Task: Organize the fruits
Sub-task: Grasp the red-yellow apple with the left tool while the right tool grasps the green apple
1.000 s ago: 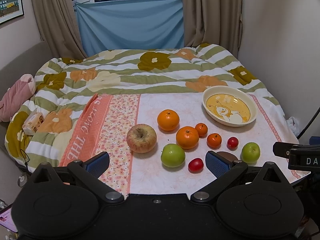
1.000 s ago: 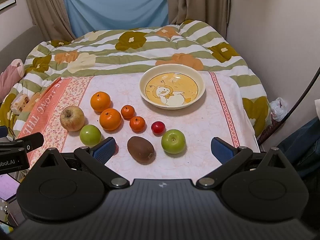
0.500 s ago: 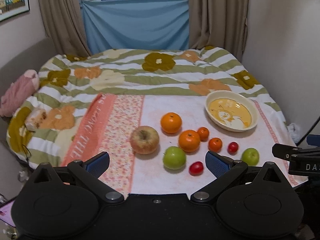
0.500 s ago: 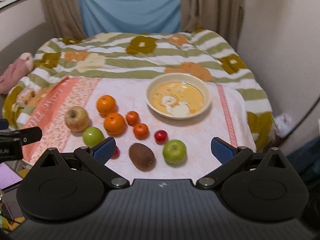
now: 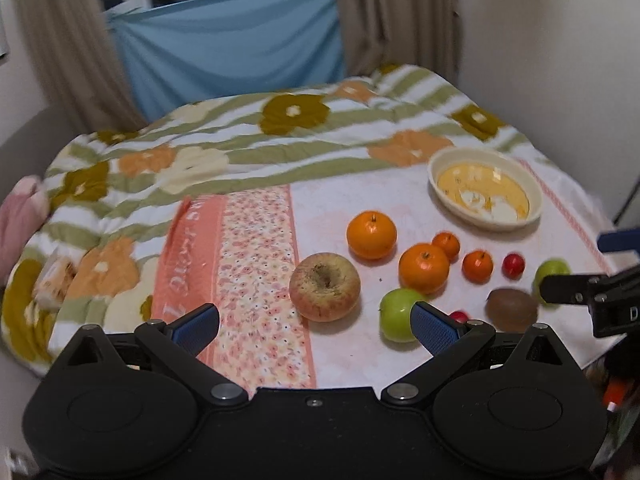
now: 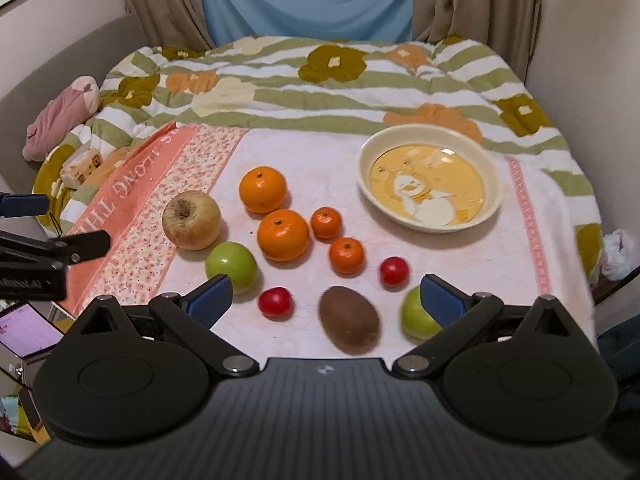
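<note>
On the pink cloth lie a large yellow-red apple [image 5: 325,292] [image 6: 191,220], two oranges [image 6: 263,189] [image 6: 283,234], two mandarins [image 6: 326,222] [image 6: 346,255], two small red fruits [image 6: 275,301] [image 6: 394,271], a brown kiwi [image 6: 349,319] [image 5: 512,309] and two green apples [image 6: 231,266] [image 6: 418,316]. An empty cream bowl [image 6: 430,190] [image 5: 484,194] with a yellow cartoon print sits at the far right. My left gripper [image 5: 316,326] is open just short of the large apple. Open too, my right gripper [image 6: 325,300] hovers over the kiwi, one finger hiding part of the right green apple.
The cloth lies on a bed with a green-striped flowered quilt [image 6: 320,80]. A pink plush toy [image 6: 60,116] and a small box [image 6: 82,162] lie at the left. Walls close in on the right, curtains behind. A lit screen [image 6: 24,328] is low at left.
Both grippers have moved forward and lower toward the fruit, which now looks larger. The right one has also shifted left, so the kiwi now lies between its fingers. Nothing was grasped.
</note>
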Motion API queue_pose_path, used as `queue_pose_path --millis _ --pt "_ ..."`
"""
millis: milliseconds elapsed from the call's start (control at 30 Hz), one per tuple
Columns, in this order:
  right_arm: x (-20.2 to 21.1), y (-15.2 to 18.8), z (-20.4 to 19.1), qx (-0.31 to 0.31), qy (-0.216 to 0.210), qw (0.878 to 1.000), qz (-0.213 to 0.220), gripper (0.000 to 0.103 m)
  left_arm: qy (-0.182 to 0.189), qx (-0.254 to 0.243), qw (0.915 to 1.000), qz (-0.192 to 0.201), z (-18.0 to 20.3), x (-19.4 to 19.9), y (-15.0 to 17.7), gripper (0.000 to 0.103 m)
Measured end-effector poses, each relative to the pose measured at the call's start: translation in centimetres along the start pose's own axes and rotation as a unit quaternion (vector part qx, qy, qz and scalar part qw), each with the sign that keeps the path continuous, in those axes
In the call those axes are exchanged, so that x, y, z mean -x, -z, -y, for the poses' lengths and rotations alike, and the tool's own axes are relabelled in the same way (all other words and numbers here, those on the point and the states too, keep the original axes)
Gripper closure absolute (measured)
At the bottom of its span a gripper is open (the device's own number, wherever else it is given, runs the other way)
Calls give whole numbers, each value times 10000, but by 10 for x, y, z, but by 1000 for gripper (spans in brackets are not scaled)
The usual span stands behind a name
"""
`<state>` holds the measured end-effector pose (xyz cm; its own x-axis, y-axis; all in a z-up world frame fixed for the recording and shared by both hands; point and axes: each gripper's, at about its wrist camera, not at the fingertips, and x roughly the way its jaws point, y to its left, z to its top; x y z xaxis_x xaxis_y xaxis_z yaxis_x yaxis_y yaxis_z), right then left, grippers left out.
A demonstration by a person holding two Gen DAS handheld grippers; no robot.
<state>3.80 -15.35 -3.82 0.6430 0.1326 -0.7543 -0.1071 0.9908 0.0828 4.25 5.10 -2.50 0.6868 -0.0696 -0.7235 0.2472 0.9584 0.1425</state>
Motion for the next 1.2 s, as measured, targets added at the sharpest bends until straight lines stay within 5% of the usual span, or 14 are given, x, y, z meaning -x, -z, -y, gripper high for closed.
queue_pose_path --millis 233,533,867,1200 --pt "-51 -7 -34 -365 304 9984 -309 0 551 -767 9954 -169 -22 -55 -2 2" --pt "-97 -9 -56 -746 628 9935 -592 0 1230 -1810 9754 -251 -19 -113 1 7" --pt "-121 -11 -64 -1154 515 9891 -762 6 1484 -2328 9608 -235 -6 -145 -6 13" --pt "-129 -12 -67 -1449 201 9856 -848 9 1549 -2398 9578 -329 -11 -160 -5 26"
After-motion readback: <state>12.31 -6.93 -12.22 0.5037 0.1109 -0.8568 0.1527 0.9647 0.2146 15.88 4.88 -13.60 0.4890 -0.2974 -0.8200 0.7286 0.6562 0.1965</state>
